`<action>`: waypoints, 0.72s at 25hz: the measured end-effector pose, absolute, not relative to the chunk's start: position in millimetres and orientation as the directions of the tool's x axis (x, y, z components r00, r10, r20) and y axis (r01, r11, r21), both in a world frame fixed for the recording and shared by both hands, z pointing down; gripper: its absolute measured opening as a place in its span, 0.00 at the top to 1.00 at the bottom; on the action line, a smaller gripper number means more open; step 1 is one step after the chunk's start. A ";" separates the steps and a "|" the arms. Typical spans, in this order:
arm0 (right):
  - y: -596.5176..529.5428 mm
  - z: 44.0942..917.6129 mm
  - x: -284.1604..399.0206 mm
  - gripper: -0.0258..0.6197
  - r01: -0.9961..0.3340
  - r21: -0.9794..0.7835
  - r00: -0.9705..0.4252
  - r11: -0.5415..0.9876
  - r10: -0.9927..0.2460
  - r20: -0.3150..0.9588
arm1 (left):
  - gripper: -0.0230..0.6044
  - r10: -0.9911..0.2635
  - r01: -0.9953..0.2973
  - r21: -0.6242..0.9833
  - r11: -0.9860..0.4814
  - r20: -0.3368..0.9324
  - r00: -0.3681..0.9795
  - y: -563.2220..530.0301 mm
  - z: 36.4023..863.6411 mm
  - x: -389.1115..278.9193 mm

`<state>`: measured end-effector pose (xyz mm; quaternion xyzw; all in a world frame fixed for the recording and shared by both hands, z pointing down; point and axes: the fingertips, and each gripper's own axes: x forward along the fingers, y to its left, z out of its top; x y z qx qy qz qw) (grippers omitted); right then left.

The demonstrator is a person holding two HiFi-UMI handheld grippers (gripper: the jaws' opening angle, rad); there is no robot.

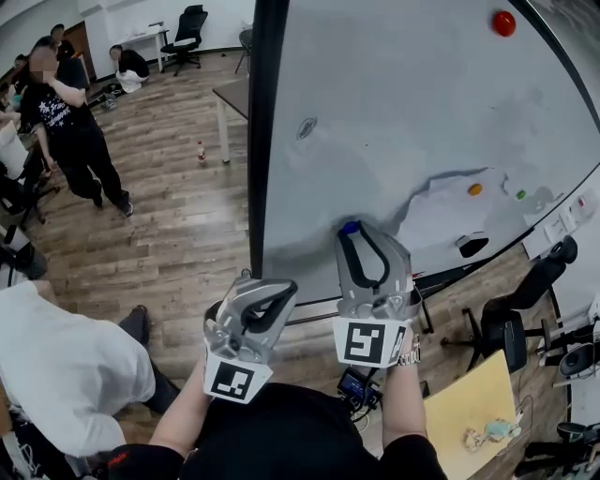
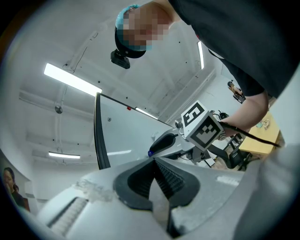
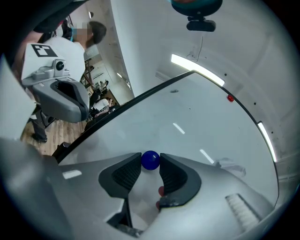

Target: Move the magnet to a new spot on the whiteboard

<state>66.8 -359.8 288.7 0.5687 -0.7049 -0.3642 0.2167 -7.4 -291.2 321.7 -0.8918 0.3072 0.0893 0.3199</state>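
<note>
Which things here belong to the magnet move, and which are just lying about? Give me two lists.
In the job:
- blue magnet, held by the right gripper
- whiteboard

Lying about:
- red magnet, orange magnet and green magnet on the board
- left gripper, shut and empty
- bottle on the floor

My views are bright and even under ceiling light strips, which leave streaks of glare on the whiteboard. Both gripper views bow strongly and go dark at their corners; the closest parts look soft.
</note>
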 end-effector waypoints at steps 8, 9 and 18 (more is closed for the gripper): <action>-367.2 285.2 68.6 0.76 -0.649 0.756 -0.247 0.084 -0.963 -0.105 | 0.96 -0.487 -0.602 -0.512 -0.613 -0.356 0.798 -296.5 320.9 -7.7; -367.7 284.8 68.6 0.76 -0.651 0.754 -0.246 0.085 -0.964 -0.104 | 0.96 -0.487 -0.602 -0.512 -0.612 -0.355 0.798 -296.8 321.0 -8.1; -370.6 286.1 67.3 0.76 -0.654 0.750 -0.253 0.096 -0.963 -0.097 | 0.96 -0.495 -0.606 -0.512 -0.609 -0.351 0.795 -298.8 323.5 -12.4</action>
